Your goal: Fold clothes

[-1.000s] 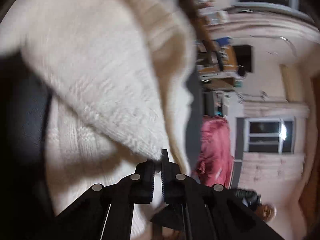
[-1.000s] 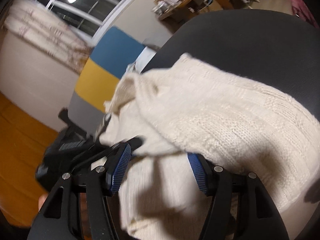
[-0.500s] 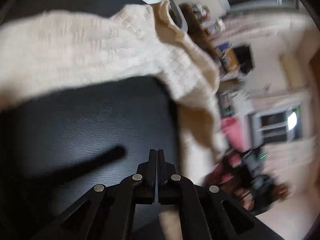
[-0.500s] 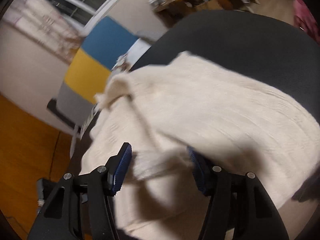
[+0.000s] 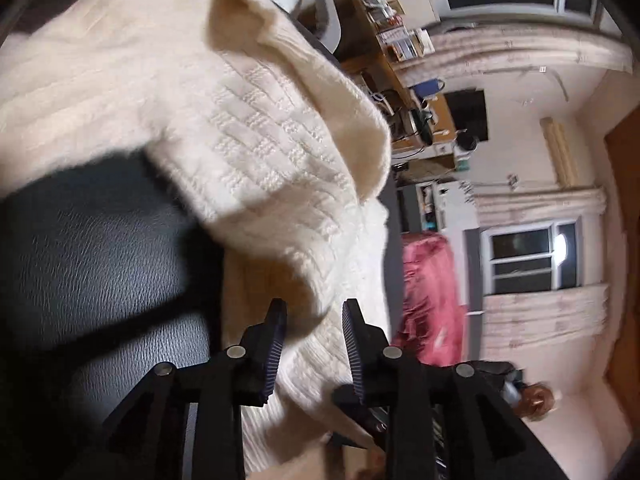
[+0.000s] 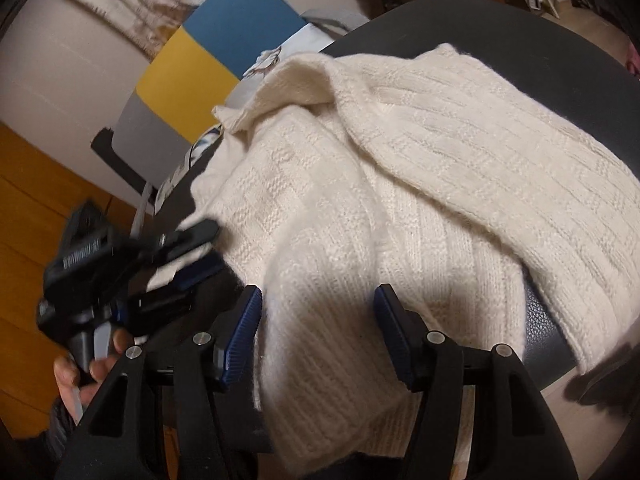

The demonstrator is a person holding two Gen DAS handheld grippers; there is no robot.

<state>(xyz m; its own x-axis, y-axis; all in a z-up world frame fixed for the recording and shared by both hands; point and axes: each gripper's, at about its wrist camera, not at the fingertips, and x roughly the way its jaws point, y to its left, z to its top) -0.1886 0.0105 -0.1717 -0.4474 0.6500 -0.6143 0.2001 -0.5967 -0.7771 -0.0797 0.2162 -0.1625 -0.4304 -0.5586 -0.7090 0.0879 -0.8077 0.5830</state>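
Note:
A cream knit sweater (image 6: pixel 400 184) lies rumpled on a round black table (image 6: pixel 560 40), one part folded over its middle and its near end hanging off the front edge. My right gripper (image 6: pixel 318 332) stands open at that near end, knit lying between its blue pads without being squeezed. My left gripper (image 5: pixel 314 320) is at the sweater's (image 5: pixel 256 132) side edge; its jaws are opening, with fabric just beyond the narrow gap and the pads not pressing on it. In the right wrist view the left gripper (image 6: pixel 208 248) shows blurred at the left, held by a hand (image 6: pixel 80 364).
Bare black tabletop (image 5: pixel 100 260) shows left of the sweater. A blue, yellow and grey panel (image 6: pixel 200 60) stands behind the table. A red cloth (image 5: pixel 432 292) and a cluttered wooden desk (image 5: pixel 380 60) lie beyond the table's edge. Orange wooden floor (image 6: pixel 32 220) is on the left.
The left gripper held a sweater fold a second ago, then swung shut and empty over bare table; now its jaws stand apart at the sweater's edge. The fold has settled flat.

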